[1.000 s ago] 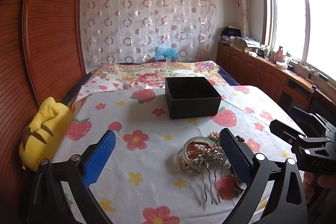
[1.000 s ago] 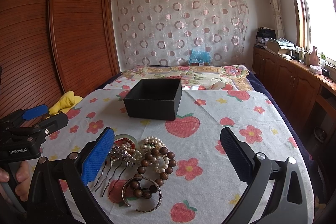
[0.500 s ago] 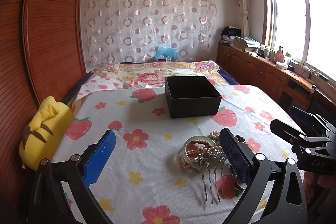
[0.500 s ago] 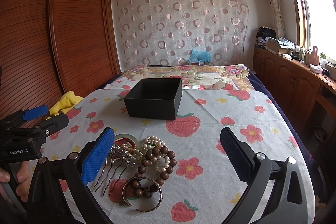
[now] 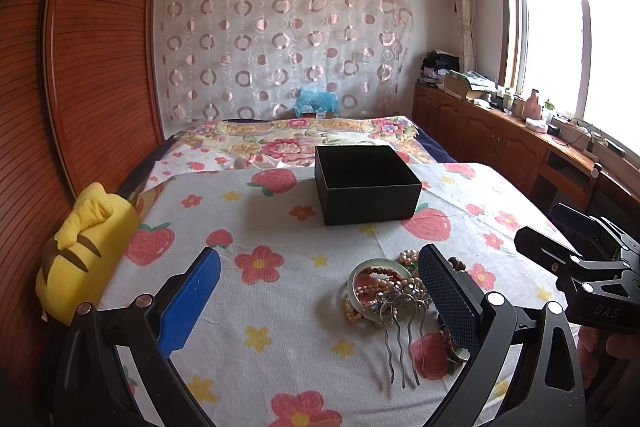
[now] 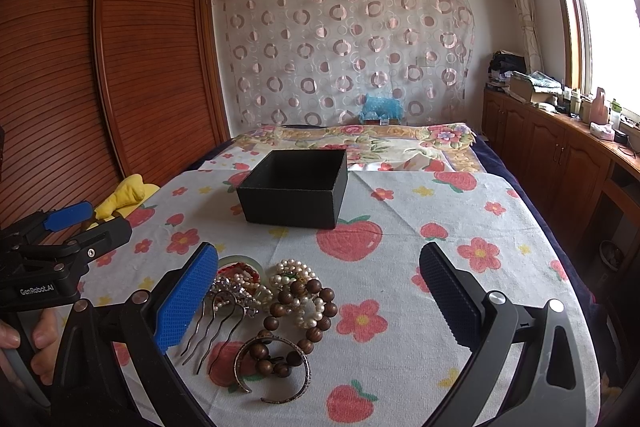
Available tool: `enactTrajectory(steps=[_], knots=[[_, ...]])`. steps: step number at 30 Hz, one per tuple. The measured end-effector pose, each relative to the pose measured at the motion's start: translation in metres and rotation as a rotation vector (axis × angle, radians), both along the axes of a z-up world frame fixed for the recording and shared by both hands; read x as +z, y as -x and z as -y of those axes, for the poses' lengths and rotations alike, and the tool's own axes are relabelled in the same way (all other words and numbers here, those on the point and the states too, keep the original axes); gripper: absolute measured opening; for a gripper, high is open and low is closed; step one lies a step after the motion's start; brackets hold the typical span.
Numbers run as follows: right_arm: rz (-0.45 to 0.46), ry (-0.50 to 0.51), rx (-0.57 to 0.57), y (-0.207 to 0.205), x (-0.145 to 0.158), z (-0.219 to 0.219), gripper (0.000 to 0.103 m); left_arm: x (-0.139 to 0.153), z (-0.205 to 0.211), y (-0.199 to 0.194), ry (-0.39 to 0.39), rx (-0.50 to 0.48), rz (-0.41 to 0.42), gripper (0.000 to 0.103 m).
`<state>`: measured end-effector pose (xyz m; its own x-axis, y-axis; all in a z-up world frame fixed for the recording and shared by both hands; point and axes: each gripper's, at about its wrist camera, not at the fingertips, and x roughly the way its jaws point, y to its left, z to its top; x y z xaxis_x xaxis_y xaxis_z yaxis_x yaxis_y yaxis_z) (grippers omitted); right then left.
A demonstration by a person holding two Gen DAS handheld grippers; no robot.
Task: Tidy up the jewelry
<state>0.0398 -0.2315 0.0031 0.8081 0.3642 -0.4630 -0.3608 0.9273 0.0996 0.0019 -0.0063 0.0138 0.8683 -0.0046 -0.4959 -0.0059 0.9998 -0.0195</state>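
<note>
Right gripper (image 6: 318,291): wide apart, holding nothing, hovering just above the jewelry pile.
Left gripper (image 5: 320,295): wide apart too, nothing held, pile off toward its right finger.
Jewelry pile (image 6: 276,307): heaped on the flowered cloth (image 6: 400,227), between the right gripper's fingers but crowded toward the blue pad (image 6: 188,299).
Pieces: hair comb (image 6: 216,323), wooden bead bracelet (image 6: 304,323), pearl strands (image 6: 292,273), metal cuff (image 6: 276,373), pale bangle (image 5: 366,267) (all touching or overlapping).
Box (image 6: 296,193): black, lid off, looks empty, well beyond the pile on the same cloth.
Risk, tangle: closing on one piece likely drags its neighbours, since comb prongs and strands lie interlaced.
Risk, slip: round beads and smooth bangle may roll out of a pinch.
Risk, collision: both grippers close beside one small heap (easy to bump).
</note>
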Motion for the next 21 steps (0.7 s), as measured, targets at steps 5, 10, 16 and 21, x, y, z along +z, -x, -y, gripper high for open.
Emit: enactTrajectory(steps=[5, 10, 16, 21], knots=[[0.0, -0.001, 0.0, 0.0, 0.0, 0.0, 0.101, 0.0, 0.0, 0.0, 0.001, 0.0, 0.0, 0.095], [0.0, 0.0, 0.0, 0.0, -0.001, 0.0, 0.101, 0.004, -0.002, 0.001, 0.001, -0.001, -0.002, 0.095], [-0.009, 0.006, 0.004, -0.001, -0.003, -0.005, 0.101, 0.003, -0.002, 0.005, 0.001, -0.009, -0.023, 0.095], [-0.043, 0.029, 0.027, 0.001, -0.01, -0.001, 0.101, -0.012, 0.002, -0.003, -0.004, -0.034, -0.074, 0.095]])
